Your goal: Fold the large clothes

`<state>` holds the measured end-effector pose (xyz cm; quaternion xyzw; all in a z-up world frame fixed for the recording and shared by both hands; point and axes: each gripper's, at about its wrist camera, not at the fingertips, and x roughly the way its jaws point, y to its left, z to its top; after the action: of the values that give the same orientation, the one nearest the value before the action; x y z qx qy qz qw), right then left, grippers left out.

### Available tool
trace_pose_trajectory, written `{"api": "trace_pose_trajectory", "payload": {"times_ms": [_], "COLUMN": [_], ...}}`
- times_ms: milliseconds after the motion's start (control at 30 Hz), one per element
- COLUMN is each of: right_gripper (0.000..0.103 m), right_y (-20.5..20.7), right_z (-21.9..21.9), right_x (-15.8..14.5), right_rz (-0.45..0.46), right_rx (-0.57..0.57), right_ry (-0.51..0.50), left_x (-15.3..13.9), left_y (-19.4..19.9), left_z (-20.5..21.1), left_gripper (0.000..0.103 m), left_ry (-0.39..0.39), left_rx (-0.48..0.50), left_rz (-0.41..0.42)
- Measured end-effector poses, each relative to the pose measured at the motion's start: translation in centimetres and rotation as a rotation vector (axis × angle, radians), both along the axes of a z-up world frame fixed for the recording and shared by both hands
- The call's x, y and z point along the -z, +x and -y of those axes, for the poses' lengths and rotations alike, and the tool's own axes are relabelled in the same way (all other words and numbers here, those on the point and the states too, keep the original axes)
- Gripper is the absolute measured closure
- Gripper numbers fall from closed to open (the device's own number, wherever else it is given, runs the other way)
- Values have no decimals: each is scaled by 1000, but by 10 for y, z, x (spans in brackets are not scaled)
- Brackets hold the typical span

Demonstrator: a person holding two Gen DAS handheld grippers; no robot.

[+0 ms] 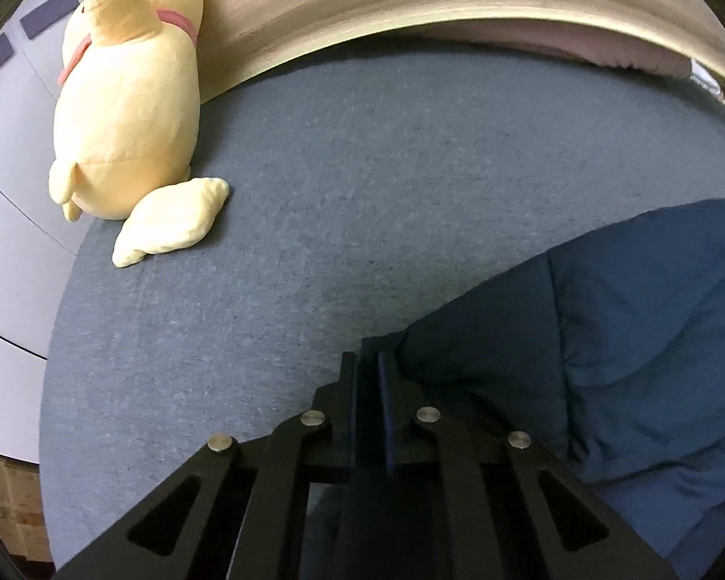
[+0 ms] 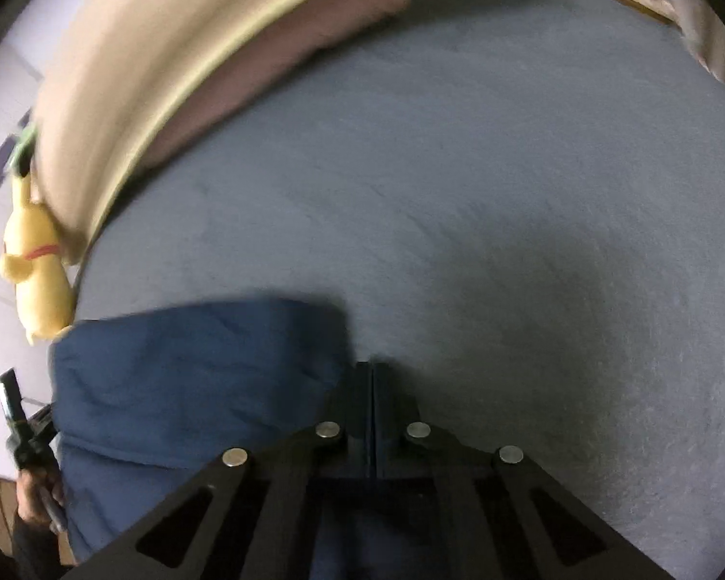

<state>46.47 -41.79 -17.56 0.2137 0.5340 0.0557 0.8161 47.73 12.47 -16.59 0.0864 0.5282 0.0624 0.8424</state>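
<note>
Left wrist view: left gripper (image 1: 368,362) clamped on dark blue garment (image 1: 628,338), spread toward three o'clock. Right gripper (image 2: 372,372) closed at garment's (image 2: 193,377) nine o'clock corner; grip unclear.

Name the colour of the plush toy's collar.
Pink collar on the pale yellow plush toy; clearest in left wrist view.

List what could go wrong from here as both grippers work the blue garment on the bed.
1. The left gripper is shut on only the corner of the blue garment, so the cloth may slip out.
2. The right gripper looks shut at the garment's edge; whether cloth is pinched is unclear, and it may lift nothing.
3. The yellow plush toy nearby could snag a wide swing.
</note>
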Motion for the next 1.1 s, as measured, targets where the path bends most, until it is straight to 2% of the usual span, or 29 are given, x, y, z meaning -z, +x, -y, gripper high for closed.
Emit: {"api": "trace_pose_trajectory", "payload": {"times_ms": [67, 133, 167, 200, 267, 300, 333, 367, 400, 467, 500, 567, 667, 767, 833, 867, 900, 933, 967, 1000, 1067, 1100], "right_gripper": [102, 99, 86, 50, 0, 0, 0, 0, 0, 0, 0, 0, 0, 0, 6, 20, 52, 68, 73, 83, 89, 89], "right_y": [-6, -12, -17, -21, -30, -35, -34, -31, -27, -24, -21, -17, -7, 2, 6, 9, 11, 12, 12, 10, 6, 6], "right_z": [9, 15, 22, 29, 42, 44, 43, 38, 31, 22, 17, 14, 9, 1, -2, -3, -3, -9, -14, -17, -23, -25], "right_x": [1, -7, -14, -21, -35, -45, -49, -51, -49, -43, -38, -32, -24, -22, -18, -15, -11, -10, -9, -10, -20, -22], "right_rz": [27, 64, 90, 117, 168, 216, 234, 233, 204, 161, 152, 140, 111, 93, 74, 55, 35, 16, 16, 22, 39, 49], "right_rx": [13, 27, 55, 87, 179, 207, 189, 137, 92, 43, 18, 12, -26, -71, -72, -79, -91, -109, -123, -130, -124, -109], "right_ry": [72, 73, 71, 92, 119, 120, 133, 160, 168, 147, 144, 149, 202, 200, 224, 251, 258, 236, 194, 166, 121, 98], "left_x": [-4, -12, -21, -29, -45, -53, -64, -69, -74, -73, -66, -54, -42, -33, -27, -25, -20, -16, -11, -11, -9, -7], "left_y": [-2, -7, -10, -12, -14, -17, -19, -21, -23, -25, -23, -15, -15, -10, -3, -1, 1, 4, 6, 6, 9, 11], "left_z": [10, 10, 7, 3, -3, -4, -4, -2, 3, 9, 12, 3, -15, -32, -31, -26, -21, -18, -15, -15, -10, -10], "left_gripper": [95, 95, 95, 94, 89, 77, 64, 37, 22, 22, 22, 22, 22, 22, 22, 25, 44, 58, 71, 78, 88, 90], "left_ry": [38, 16, -17, -33, -53, -67, -88, -91, -76, -46, -43, -72, -136, -261, -290, -265, -233, -220, -239, -225, -154, -142], "left_rx": [28, 53, 44, 26, -14, -23, -25, -17, 4, 52, 89, 122, 107, 59, 63, 72, 80, 85, 87, 79, 68, 64], "left_rz": [22, 59, 92, 115, 167, 191, 230, 251, 276, 285, 245, 189, 173, 124, 91, 87, 65, 40, 10, 17, 15, 11]}}
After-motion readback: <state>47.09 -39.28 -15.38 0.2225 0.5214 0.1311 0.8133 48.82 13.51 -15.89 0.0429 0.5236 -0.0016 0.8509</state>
